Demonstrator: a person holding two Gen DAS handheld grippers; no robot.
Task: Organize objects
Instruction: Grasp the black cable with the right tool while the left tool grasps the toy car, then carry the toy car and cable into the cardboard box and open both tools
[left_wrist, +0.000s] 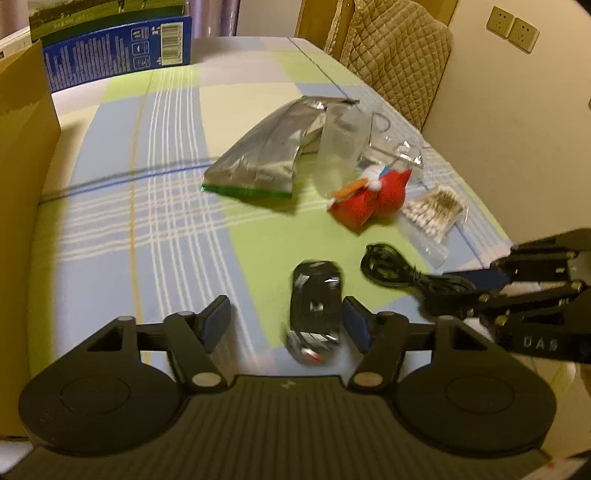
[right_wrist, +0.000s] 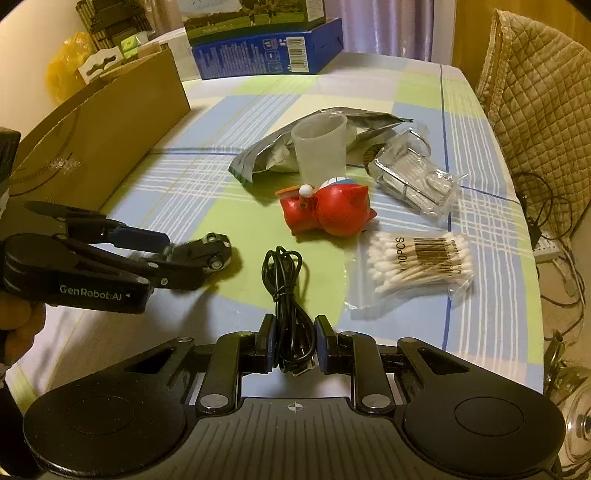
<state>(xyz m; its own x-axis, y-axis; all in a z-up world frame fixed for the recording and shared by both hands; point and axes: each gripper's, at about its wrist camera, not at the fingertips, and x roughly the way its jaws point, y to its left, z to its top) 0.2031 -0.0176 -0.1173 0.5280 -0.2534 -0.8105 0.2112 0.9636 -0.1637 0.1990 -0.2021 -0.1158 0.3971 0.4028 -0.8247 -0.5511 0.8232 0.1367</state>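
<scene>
Our black toy car (right_wrist: 207, 254) lies on the table (left_wrist: 122, 229), near the front edge, on a green patch of the checked cloth. It sits between the two fingers of our left tool (left_wrist: 286, 325): in the left wrist view the right pad is just beside the car's flank and the left pad stands clear of it, so the tool is half open around the car and not yet pressing it. The car looks blurred there.

Just to the right of the car lies the coiled black cable (right_wrist: 286, 280). Our right tool (right_wrist: 293, 341) is narrow and clamped on the near end of this bundle, with both pads against the cable and its plug end showing below them.

Beyond the cable a red figurine (right_wrist: 325, 214) lies on its side near the middle of the table. To its right, a clear bag of cotton swabs (right_wrist: 417, 262) lies flat. Behind the figurine stands a frosted plastic cup (right_wrist: 319, 147), upright, and a silver foil pouch (left_wrist: 266, 155) lies behind and left of the cup. A clear plastic box (right_wrist: 413, 181) rests tilted to the right of the cup.

At the left edge of the table stands a brown cardboard box (right_wrist: 110, 129). At the far end lies a blue box (right_wrist: 266, 55) with a green one stacked on it. A quilted chair cover (right_wrist: 539, 92) shows beyond the right edge.
</scene>
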